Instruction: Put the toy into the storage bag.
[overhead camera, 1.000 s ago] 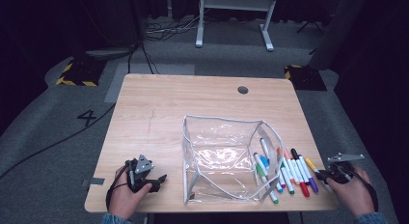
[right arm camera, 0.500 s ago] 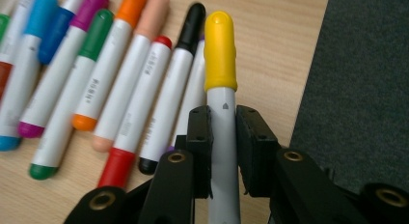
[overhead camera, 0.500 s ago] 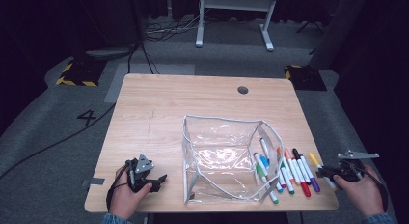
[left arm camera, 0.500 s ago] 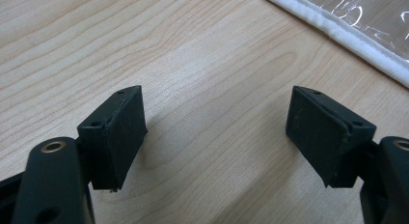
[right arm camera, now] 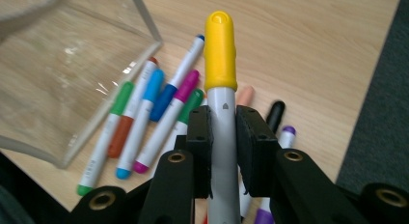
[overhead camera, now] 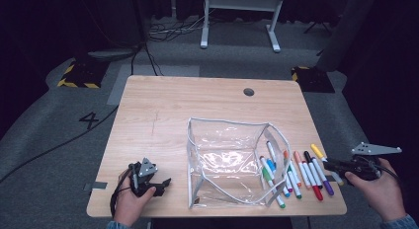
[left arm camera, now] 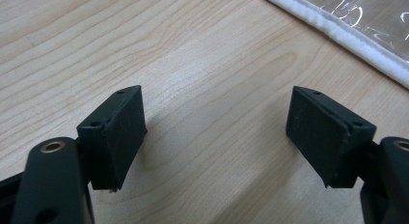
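My right gripper [right arm camera: 223,115] is shut on a yellow-capped marker [right arm camera: 220,50], whose white barrel runs between the pads with the cap pointing away from me. In the high view that right gripper [overhead camera: 331,164] hovers off the table's right front, the yellow marker [overhead camera: 317,152] slanting toward the other pens. A clear plastic pouch [overhead camera: 232,160] stands open in the middle of the table. Beside it lie several coloured markers [overhead camera: 296,175]. At the front left my left gripper [overhead camera: 163,182] rests open on the wood, nothing between its jaws [left arm camera: 217,132].
The wooden table [overhead camera: 197,105] has a cable hole [overhead camera: 248,92] near its far edge. The pouch's white seam [left arm camera: 347,31] lies just ahead of the left gripper. Dark floor, cables and a white stand [overhead camera: 237,21] lie beyond the table.
My right hand has risen off the table and drifted a little right, lifting the yellow marker out of the row. The left hand has stayed put.
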A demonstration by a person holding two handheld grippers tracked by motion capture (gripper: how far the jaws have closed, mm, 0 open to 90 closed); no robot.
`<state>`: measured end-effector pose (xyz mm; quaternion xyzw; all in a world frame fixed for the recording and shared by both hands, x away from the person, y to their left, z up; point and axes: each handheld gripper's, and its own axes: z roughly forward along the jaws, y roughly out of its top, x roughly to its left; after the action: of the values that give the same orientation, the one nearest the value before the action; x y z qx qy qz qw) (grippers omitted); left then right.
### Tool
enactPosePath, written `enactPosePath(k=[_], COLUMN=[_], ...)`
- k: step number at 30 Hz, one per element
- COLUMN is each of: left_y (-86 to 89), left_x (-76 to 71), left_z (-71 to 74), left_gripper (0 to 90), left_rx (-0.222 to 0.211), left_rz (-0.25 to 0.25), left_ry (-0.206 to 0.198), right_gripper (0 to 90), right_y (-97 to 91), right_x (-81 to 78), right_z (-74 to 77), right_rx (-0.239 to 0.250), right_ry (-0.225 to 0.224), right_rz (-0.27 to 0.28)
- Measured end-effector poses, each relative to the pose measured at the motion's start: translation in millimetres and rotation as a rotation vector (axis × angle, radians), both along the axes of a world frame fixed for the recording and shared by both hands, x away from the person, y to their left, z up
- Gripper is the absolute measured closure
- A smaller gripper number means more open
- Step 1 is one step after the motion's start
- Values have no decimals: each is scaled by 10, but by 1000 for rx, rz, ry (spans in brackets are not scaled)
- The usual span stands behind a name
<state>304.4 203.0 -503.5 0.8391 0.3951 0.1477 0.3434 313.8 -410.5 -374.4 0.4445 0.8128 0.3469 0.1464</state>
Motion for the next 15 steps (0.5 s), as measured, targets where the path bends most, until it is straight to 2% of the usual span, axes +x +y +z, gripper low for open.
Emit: enactPosePath(k=[7,15], left_y=[0,1], left_x=[8,9], left_z=[-1,1], left_gripper=[220,220], left_rx=[-1,3], left_rz=[-2,-2], left_ry=[-4,-3], right_gripper=[769,769], right_y=[235,523], right_x=[-14,-40], right_z=[344,735], right_rx=[58,83], right_ry=[-26,-55], right_rz=[106,206])
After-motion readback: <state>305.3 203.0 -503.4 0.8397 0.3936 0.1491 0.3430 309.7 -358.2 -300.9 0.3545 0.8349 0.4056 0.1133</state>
